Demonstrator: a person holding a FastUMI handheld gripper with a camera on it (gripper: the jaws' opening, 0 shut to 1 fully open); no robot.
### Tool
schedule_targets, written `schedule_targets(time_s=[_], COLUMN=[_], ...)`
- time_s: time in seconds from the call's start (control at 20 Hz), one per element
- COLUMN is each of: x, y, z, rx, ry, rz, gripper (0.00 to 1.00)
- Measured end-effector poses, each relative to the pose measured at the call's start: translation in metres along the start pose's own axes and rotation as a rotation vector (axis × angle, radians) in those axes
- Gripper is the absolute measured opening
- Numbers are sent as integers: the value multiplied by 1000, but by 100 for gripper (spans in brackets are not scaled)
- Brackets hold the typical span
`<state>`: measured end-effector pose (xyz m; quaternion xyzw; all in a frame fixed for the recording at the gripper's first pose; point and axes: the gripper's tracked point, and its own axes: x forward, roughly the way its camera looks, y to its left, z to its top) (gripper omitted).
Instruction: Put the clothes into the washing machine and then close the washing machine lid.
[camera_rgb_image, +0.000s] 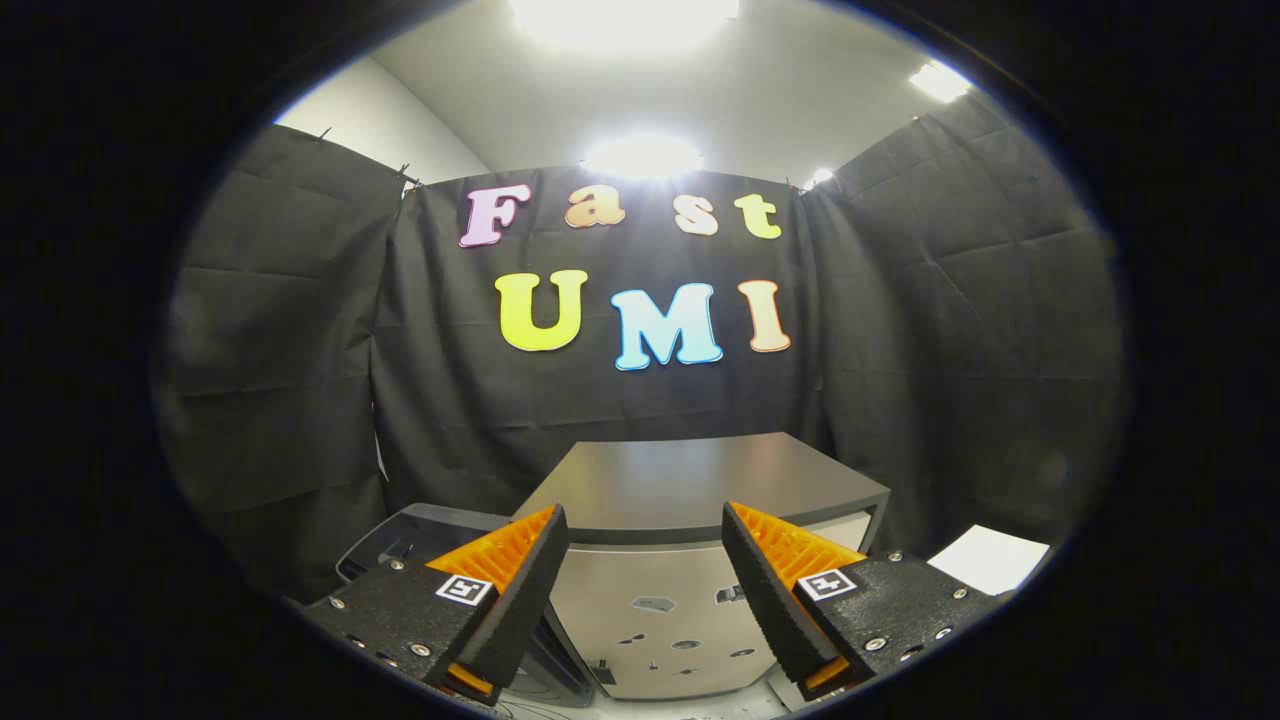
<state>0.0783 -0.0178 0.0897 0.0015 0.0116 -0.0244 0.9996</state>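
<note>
- Gripper view: gripper (645, 585) has its fingers (520, 590) spread wide with nothing between them; it holds nothing.
- Beyond the fingers, seen through the gap: a grey box-like unit with a flat dark top (700, 480) and a pale front panel (660, 620). Likely the washing machine, but can't confirm. No lid or opening visible, so whether it's open or closed can't be told.
- Just behind the left finger: a dark bin or basket (420, 535), contents hidden. No clothes to be made out, so whether they're in the bin or in the machine can't be told.
- Off past the right finger: a white sheet (990, 558) lying flat.
- Risk: fingers point level at the unit's front, so pushing ahead would bump the panel.
- Risk: bin is mostly hidden behind the left finger; reaching for it blind could snag its rim or miss the cloth.
- Risk: open fingers could grab a thin fold only, and it could slip out in transit.
</note>
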Motion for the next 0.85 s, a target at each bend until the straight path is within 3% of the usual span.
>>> schedule_targets(time_s=[0.85], x=[-31], y=[-9], z=[-7], rx=[16], ry=[-10], rz=[32], gripper=[95])
